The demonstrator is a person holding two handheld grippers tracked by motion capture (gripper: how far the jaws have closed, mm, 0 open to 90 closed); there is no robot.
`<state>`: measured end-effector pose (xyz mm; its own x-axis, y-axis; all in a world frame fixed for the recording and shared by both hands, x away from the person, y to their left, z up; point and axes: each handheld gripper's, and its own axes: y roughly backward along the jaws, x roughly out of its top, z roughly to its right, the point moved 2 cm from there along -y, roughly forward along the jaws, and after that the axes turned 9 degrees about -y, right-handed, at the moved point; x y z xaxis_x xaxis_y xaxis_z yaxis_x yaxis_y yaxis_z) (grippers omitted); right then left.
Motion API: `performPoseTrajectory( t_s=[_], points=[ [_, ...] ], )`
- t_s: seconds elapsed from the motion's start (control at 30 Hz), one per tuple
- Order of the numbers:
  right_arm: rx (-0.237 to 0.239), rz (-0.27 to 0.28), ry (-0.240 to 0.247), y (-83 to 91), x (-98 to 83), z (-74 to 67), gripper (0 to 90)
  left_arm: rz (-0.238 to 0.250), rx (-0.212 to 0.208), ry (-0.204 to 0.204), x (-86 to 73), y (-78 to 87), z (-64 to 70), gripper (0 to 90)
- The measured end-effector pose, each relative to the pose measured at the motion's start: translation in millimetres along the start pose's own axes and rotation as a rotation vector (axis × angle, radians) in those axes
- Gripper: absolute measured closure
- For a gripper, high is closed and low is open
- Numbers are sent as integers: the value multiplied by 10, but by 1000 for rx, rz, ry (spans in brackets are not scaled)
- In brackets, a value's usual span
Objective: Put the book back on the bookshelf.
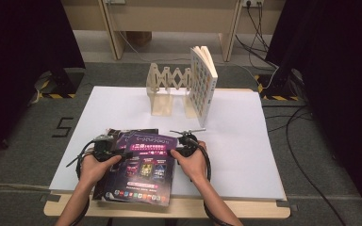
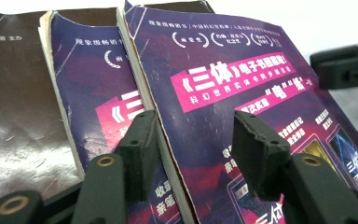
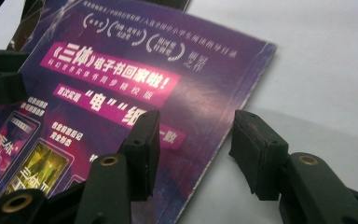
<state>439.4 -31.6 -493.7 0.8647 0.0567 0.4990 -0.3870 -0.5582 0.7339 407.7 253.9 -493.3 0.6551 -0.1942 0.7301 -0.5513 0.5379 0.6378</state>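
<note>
At lower left of the high view, on the white bench (image 1: 245, 141), lies the top purple book (image 1: 148, 165) of a stack; both tools, left tool (image 1: 107, 149) and right tool (image 1: 185, 145), straddle its side edges, released. Next, I judge: clench and lift.

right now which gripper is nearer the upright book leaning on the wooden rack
Right. The right gripper sits at the purple book's right edge, below the upright book; the left gripper is farther left.
</note>
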Motion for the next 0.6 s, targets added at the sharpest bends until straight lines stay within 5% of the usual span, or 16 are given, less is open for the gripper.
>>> performPoseTrajectory(
  t_s=[0.13,0.23,0.33,0.53,0.6],
  points=[
    [-22,13,-1,-15,-23,-26,517,23,-20,104,1,27,-32,533],
    [-30,18,-2,-19,-28,-34,516,65,-34,134,33,92,-14,572],
    [-38,21,2,-21,-33,-39,511,139,-107,185,85,196,18,622],
    [-37,27,7,-23,-41,-37,509,72,-246,239,-16,114,116,653],
    [-36,25,8,-22,-41,-36,508,44,-201,210,-68,63,140,701]
  ],
)
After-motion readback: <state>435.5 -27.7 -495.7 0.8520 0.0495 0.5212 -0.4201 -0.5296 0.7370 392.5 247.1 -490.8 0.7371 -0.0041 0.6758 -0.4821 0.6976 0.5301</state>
